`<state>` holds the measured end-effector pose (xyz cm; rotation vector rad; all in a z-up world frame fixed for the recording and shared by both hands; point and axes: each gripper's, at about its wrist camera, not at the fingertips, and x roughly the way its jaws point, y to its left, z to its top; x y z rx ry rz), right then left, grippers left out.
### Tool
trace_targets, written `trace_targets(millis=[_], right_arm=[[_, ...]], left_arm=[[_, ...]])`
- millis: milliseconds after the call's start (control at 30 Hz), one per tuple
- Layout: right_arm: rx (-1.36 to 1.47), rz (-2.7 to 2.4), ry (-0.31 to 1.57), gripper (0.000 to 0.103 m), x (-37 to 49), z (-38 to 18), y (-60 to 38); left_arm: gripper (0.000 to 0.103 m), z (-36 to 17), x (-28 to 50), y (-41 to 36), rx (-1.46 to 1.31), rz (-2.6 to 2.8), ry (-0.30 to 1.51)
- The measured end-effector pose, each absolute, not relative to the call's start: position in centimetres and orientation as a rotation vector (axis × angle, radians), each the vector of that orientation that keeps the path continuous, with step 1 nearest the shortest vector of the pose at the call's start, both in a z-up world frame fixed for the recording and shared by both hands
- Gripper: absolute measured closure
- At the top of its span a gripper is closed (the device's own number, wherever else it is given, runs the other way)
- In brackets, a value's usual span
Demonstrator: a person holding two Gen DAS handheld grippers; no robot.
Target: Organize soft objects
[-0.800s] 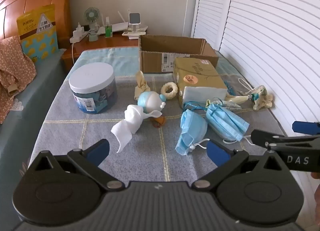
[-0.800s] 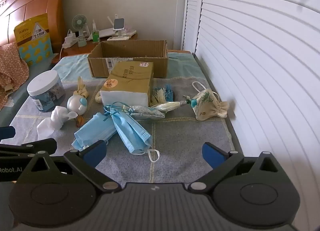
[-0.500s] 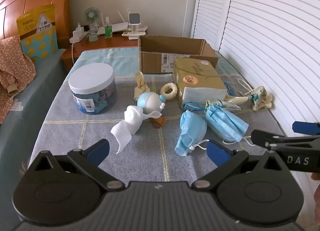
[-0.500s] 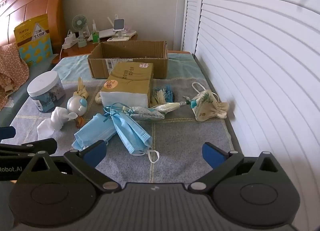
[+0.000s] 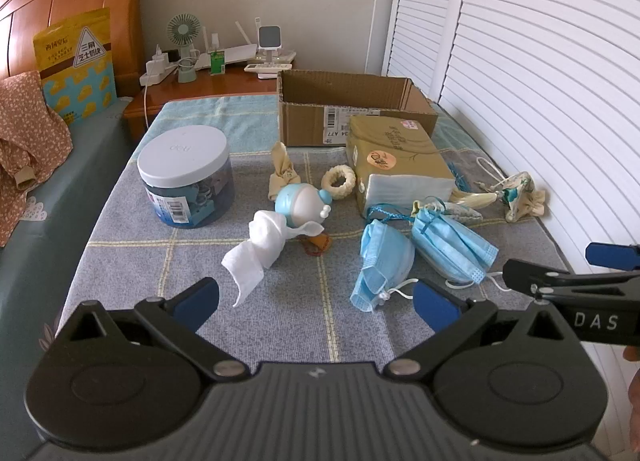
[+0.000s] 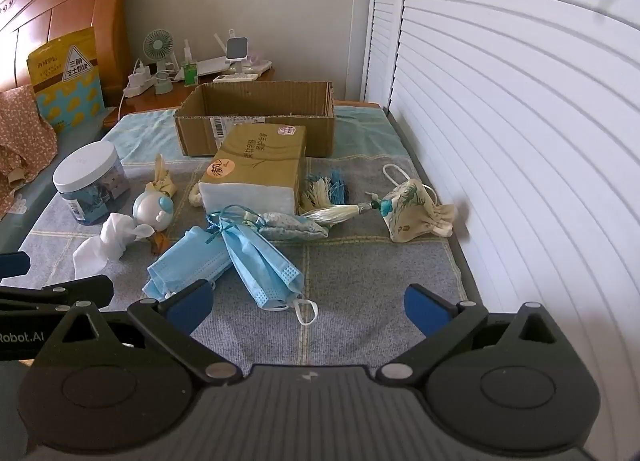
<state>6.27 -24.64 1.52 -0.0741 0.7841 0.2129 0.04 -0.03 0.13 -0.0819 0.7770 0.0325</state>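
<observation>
left gripper point(image 5: 316, 301) jaws apart, empty | right gripper point(image 6: 306, 303) jaws apart, empty | blue face masks point(image 6: 240, 257) loose on bed near cardboard box point(image 6: 256, 121), likely the destination

Two hand-held tongs hover side by side over the near edge of the bed, both pointing toward its far end. The left tongs point(image 5: 316, 297) are spread wide, blue-padded fingertips point(image 5: 198, 297) well apart with nothing between them. The right tongs point(image 6: 308, 303) are spread just as wide, their blue fingertips point(image 6: 424, 309) likewise gripping nothing. Each shows up at the margin of the other's view: the right tongs point(image 5: 576, 277) reach in level from the right edge of the left camera's view, and the left tongs point(image 6: 56, 293) from the left edge of the right camera's view. A sliver of the person's right hand point(image 5: 634, 401) appears at the frame's lower right.
</observation>
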Motion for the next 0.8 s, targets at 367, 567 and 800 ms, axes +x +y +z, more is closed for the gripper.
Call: trace_targets(millis=[367, 567, 800], right_arm=[[-0.079, 0.210, 0.779, 0.000, 6.30, 1.74, -24.68], [-0.082, 0.208, 0.777, 0.000, 6.41, 1.80, -24.79], [-0.088, 0.203, 0.776, 0.000, 6.39, 1.88, -24.65]], left_arm=[[0.001, 0.15, -0.04, -0.06, -0.081, 0.032, 0.774], [0.001, 0.20, 0.05, 0.02, -0.083, 0.034, 0.773], [0.001, 0.25, 0.11, -0.08, -0.081, 0.035, 0.772]])
